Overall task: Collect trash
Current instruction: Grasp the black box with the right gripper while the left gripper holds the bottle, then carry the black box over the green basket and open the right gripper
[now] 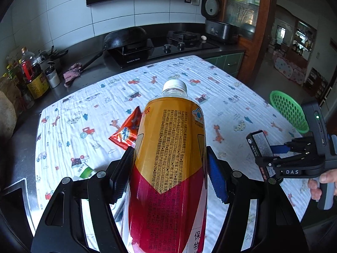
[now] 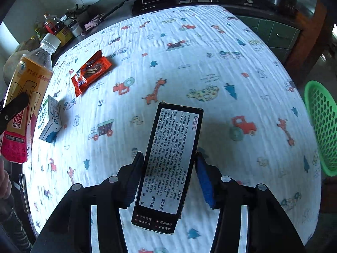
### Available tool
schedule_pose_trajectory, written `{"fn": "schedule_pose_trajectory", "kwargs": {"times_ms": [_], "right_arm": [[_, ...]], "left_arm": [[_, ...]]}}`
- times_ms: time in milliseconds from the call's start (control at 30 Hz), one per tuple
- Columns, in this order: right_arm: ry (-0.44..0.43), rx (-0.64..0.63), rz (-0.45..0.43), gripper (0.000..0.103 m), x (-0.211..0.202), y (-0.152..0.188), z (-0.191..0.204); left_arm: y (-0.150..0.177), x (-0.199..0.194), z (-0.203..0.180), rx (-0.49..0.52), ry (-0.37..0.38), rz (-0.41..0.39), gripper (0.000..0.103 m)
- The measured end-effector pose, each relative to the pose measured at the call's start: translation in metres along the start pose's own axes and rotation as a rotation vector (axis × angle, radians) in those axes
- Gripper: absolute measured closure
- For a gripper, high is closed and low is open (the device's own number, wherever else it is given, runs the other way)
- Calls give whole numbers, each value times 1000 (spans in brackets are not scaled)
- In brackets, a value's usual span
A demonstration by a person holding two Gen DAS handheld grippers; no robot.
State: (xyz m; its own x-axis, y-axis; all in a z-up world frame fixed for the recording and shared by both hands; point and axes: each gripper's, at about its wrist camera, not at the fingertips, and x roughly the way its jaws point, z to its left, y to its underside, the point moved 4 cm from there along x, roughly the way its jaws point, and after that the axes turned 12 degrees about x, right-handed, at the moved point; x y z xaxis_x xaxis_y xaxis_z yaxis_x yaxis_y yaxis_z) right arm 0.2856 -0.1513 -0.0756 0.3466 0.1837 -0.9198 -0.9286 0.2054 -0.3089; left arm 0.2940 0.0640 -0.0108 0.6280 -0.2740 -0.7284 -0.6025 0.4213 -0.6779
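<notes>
Clamped in the left claw (image 1: 170,177) is a yellow-and-red drink bottle (image 1: 170,147); a black printed box (image 2: 168,164) is gripped by the right claw (image 2: 168,181), above the patterned surface (image 2: 210,73).

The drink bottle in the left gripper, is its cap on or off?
On. The white cap sits on the neck of the drink bottle, which the left gripper holds between its fingers.
</notes>
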Motion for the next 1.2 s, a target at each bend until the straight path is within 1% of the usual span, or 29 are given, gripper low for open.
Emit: {"fn": "schedule_pose_trajectory", "kwargs": {"times_ms": [100,300,533,633,833,1033,1100,1167,1200], "right_arm": [[6,22,-29,54,-14,-1,-31],[12,120,-80,54,-43,-15,-108],[58,238,-152,54,-75,-43,-209],[115,274,-182,54,-83,-54,-252],[187,336,-205,54,-84,-70,-327],[234,367,-207,54,-71,-80,-379],[244,374,-211,52,-66,-84,-393],[248,371,-217,48,-62,-86,-403],[251,371,-223,39,-60,-86,-408]], "left_arm": [[-8,5,-21,15,31,-8,37],[-28,20,-65,42,99,-17,37],[-53,36,-107,45,171,-30,37],[-67,46,-127,62,188,-27,37],[-96,62,-167,102,220,-29,37],[-127,76,-209,132,254,-41,37],[-136,82,-221,141,263,-43,37],[-145,88,-236,152,279,-41,37],[-150,91,-244,159,285,-39,37]]}}
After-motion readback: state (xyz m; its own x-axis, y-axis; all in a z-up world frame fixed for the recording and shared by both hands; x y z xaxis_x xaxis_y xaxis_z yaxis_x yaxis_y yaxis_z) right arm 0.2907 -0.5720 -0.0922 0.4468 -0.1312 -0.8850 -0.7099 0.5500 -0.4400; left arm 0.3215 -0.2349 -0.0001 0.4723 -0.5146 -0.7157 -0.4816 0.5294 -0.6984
